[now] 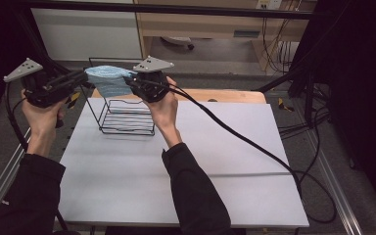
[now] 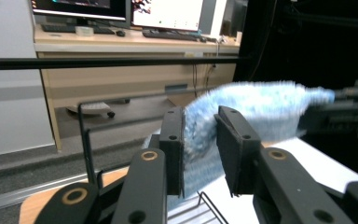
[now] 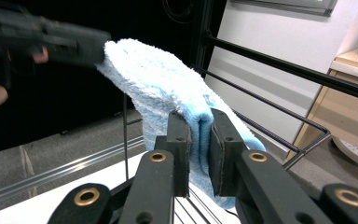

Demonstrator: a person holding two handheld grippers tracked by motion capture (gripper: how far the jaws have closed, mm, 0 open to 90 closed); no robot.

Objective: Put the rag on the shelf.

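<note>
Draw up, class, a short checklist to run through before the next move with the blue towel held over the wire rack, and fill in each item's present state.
1. Right gripper clamped on the blue towel: ok, cloth is squeezed between its pads.
2. Left gripper firm on the towel: not ok, cloth sits between the jaws but a gap shows beside one pad.
3. Towel stretched between both grippers: ok.
4. Towel above the wire rack: ok, it hangs by the rack's top rail.
5. Rack standing upright on the white table: ok.
6. Towel draped on the rail: cannot tell.
</note>
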